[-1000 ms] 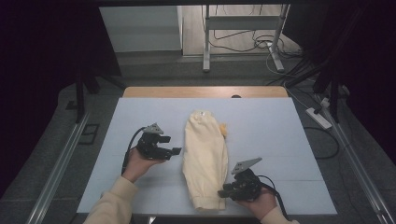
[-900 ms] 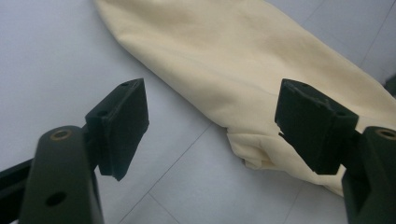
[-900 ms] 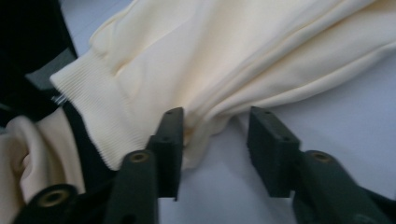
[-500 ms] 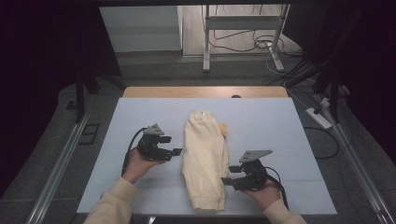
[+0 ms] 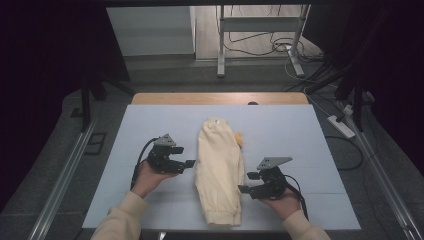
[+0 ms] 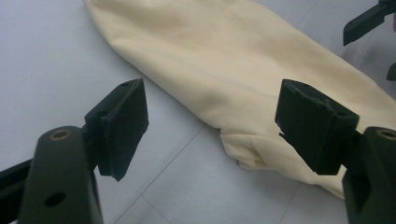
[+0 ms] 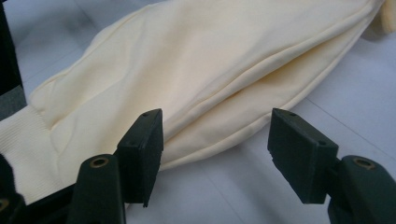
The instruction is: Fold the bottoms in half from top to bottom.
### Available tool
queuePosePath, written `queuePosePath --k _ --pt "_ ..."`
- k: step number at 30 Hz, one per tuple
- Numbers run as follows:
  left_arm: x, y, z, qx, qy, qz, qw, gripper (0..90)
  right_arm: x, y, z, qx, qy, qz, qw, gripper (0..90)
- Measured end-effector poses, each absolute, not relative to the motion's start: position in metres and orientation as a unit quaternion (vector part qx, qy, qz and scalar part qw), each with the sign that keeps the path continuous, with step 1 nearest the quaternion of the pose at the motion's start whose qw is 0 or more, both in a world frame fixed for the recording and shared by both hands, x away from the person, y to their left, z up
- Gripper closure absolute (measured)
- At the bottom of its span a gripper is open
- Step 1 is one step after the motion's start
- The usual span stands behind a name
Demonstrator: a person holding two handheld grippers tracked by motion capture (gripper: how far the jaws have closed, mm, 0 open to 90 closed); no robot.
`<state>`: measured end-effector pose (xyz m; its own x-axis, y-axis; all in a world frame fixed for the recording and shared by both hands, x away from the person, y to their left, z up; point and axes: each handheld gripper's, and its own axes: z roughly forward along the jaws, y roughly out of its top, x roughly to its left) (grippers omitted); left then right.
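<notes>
While one garment (image 5: 219,172) lies folded, two grippers flank it.

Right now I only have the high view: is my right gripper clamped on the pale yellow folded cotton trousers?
Observer: No. In the right gripper view, the right gripper has just been opening its jaws. The edge of the pale yellow folded cotton trousers lies between them, and the pads are not pressing on it.
Operator: What's near that edge?
Observer: A ribbed cuff, at the left of that view.
Operator: And my left gripper?
Observer: The left gripper is open. A tucked fold of fabric lies by its right-hand jaw.
</notes>
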<state>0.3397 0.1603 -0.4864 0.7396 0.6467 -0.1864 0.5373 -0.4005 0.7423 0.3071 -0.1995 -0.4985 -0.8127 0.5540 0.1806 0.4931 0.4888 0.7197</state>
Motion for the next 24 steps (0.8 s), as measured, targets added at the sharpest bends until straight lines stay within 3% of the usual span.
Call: queuePosePath --k 24 --pt "0.363 0.154 -0.487 0.833 0.357 0.071 0.416 24.7 0.357 -0.177 -0.481 0.305 0.854 0.415 0.074 35.3"
